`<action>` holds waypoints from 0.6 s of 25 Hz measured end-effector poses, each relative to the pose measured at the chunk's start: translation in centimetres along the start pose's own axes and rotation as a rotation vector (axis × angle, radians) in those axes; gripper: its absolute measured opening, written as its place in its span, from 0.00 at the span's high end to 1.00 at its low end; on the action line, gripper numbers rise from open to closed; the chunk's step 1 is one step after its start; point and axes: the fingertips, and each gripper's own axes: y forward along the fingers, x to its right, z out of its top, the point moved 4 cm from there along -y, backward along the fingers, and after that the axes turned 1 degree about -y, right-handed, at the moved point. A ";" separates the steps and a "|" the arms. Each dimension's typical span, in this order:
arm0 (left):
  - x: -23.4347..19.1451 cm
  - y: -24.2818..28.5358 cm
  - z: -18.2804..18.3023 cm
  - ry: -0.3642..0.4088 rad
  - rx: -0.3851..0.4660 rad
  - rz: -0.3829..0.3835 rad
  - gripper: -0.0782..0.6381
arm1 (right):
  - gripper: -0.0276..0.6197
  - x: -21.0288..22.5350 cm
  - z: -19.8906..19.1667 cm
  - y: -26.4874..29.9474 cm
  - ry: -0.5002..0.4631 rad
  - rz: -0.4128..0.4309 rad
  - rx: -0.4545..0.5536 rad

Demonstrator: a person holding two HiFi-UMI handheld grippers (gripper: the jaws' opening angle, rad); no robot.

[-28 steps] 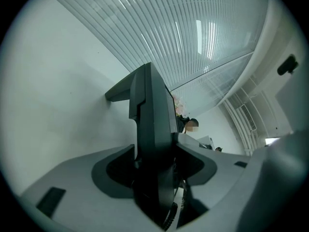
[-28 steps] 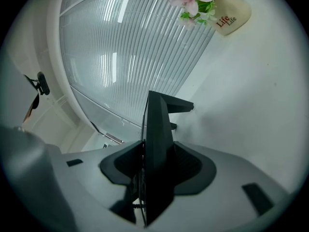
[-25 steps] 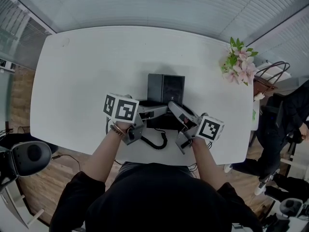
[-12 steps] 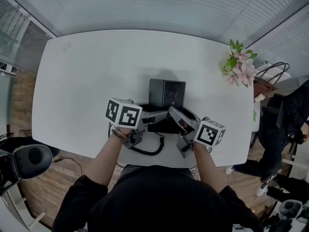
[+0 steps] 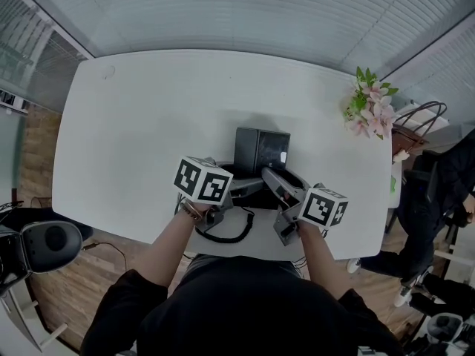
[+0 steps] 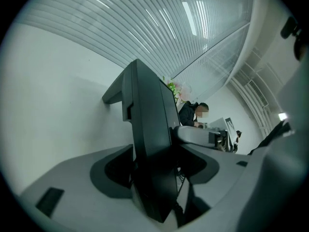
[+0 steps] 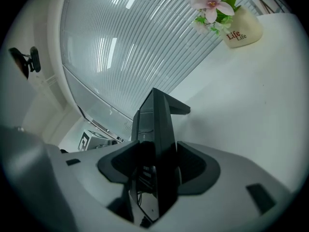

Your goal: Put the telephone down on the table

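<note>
Well, the white table (image 5: 141, 117) takes up most of what lies below me. The black desk telephone (image 5: 261, 151) sits on the table, close to its near edge and a little right of its middle, with its screen end raised toward the table's far side. My left gripper (image 5: 251, 188) reaches in from the table's left, and my right gripper (image 5: 272, 178) from its near right corner. Both have just been opening their jaws. The telephone's body stands between each pair, but the pads have let go. A pot of pink flowers (image 5: 370, 107) stands at the table's far right corner. The coiled cord (image 5: 231, 233) loops by the table's near edge.
</note>
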 end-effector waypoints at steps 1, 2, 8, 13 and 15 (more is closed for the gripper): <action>0.0 0.1 -0.1 0.010 -0.012 0.013 0.46 | 0.60 0.0 -0.1 0.0 -0.003 -0.008 -0.003; -0.1 0.1 -0.2 0.014 -0.018 0.019 0.46 | 0.59 0.0 -0.1 0.0 -0.004 -0.012 -0.006; 0.0 0.1 -0.4 0.022 -0.032 0.030 0.46 | 0.58 0.0 -0.4 0.1 -0.001 -0.027 -0.030; -0.1 0.0 -0.6 0.024 -0.040 0.042 0.46 | 0.57 0.0 -0.5 0.2 -0.008 -0.035 -0.041; -0.1 0.2 -0.6 0.027 -0.040 0.044 0.46 | 0.57 0.0 -0.5 0.1 -0.030 -0.046 -0.039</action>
